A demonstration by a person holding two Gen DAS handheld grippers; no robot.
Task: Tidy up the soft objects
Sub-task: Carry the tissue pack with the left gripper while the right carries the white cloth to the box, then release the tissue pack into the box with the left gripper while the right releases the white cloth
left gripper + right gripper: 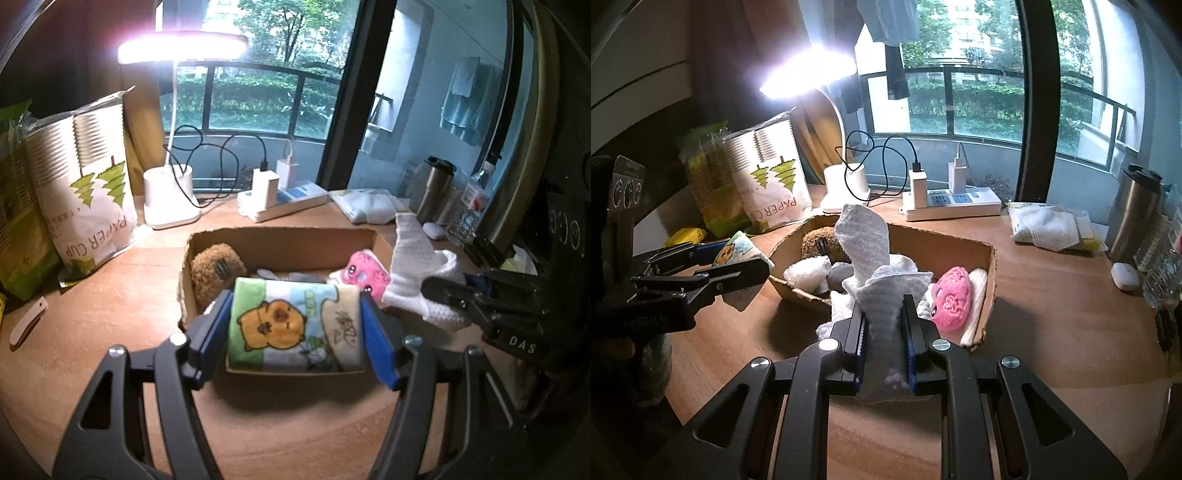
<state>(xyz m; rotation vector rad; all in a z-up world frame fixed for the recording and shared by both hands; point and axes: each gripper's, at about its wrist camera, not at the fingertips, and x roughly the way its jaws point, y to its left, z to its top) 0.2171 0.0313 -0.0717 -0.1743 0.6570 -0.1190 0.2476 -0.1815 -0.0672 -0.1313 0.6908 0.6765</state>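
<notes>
left hand-held gripper (pixel 295 325) – clamps cartoon towel (pixel 291 328) | right hand-held gripper (pixel 884 332) – pinches white sock (pixel 871 258)

Desk lamp (pixel 183 48) is the main source, blown out with heavy glare and bloom in both views; cool daylight through the window (pixel 255 96) adds fill; surface (pixel 122 295) warm-lit near the lamp, box (pixel 991 266) casts a soft shadow to the right; corners vignette to black; strong fisheye bending at edges; slight overall softness, gripper bodies up close blurred.
</notes>
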